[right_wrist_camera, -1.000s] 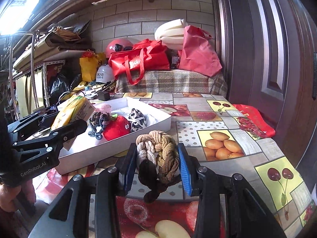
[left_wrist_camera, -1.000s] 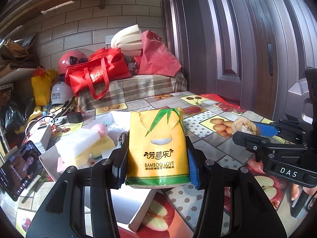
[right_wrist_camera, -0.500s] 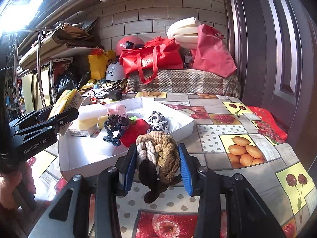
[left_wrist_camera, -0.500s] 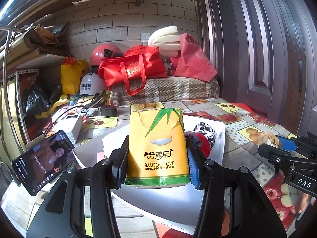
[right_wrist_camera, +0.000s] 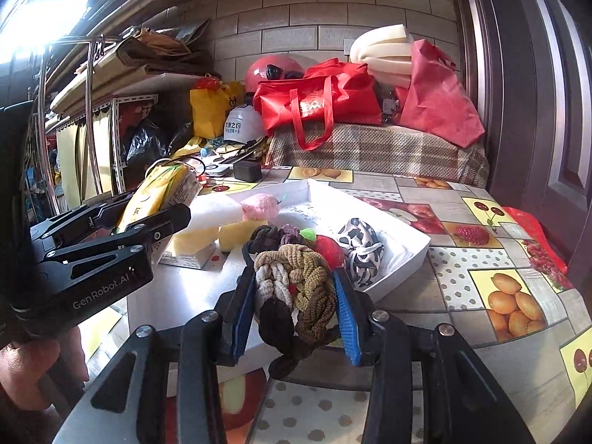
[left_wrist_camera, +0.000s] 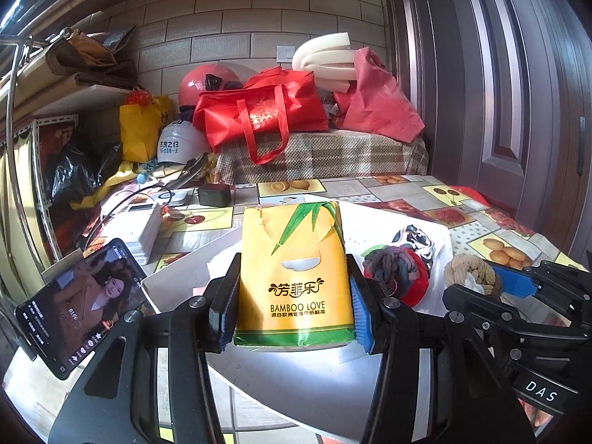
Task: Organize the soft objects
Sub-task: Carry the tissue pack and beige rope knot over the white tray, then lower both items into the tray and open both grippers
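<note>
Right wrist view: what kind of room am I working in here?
Probably a cluttered home storeroom or entryway, not a lab: a fruit-print tablecloth covers the table, helmets and red bags are piled against a brick wall, and shelves stand at left.

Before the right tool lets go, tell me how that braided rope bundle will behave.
The braided rope bundle looks soft and floppy: dark loops sag below the right tool. Probably light. Released over the white tray, it should slump, not roll.
</note>
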Demonstrator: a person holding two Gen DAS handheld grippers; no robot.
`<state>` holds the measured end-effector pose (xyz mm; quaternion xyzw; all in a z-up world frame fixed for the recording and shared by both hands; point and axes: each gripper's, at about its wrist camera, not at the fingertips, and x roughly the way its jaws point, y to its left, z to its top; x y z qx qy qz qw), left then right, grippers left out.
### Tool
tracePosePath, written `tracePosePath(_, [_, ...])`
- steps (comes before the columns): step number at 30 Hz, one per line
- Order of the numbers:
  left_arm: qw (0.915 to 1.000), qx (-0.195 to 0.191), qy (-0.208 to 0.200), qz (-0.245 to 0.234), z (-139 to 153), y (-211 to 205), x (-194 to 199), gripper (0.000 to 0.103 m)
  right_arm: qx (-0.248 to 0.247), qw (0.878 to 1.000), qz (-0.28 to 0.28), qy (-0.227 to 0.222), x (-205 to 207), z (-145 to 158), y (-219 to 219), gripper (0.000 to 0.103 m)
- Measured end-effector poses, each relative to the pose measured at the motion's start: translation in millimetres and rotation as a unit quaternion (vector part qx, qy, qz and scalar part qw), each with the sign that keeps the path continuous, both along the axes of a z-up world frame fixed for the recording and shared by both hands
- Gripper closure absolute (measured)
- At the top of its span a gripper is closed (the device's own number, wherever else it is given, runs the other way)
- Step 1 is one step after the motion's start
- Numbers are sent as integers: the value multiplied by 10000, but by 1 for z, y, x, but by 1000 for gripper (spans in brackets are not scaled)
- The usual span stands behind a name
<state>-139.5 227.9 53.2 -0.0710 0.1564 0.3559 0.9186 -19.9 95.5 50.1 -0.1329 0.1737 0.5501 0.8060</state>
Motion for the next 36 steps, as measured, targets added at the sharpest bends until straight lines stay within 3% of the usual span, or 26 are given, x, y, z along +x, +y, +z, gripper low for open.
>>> tracePosePath(8, [10000, -67, 15, 59, 0, 16, 8, 53, -426, 9984, 161, 345, 10, -8, 43, 61])
tracePosePath(14, [9999, -101, 74, -25, -1, 20, 13, 53, -586, 9973, -36, 429, 27, -11, 69, 62])
tracePosePath(18, [9998, -107, 124, -84, -1, 22, 17, 53, -534, 9974, -340, 332, 42, -9, 79, 62])
tracePosePath(23, [9994, -270, 179, -81, -2, 31, 22, 53, -385, 9963, -501, 584, 55, -8, 75, 61])
tracePosePath(29, [9995, -258, 182, -42, -2, 31, 23, 49, -197, 9978, -553, 292, 45, -3, 69, 59])
tracePosePath(32, [9996, -219, 148, 23, -2, 32, 21, 35, -119, 9980, -593, 167, 42, -1, 68, 49])
tracePosePath(34, [9997, -193, 68, 113, -1, 32, 18, 18, -54, 9975, -682, 150, 44, 0, 66, 19])
tracePosePath(36, [9997, -213, 9, 153, -1, 33, 15, 12, 0, 9966, -790, 247, 49, 1, 63, 7])
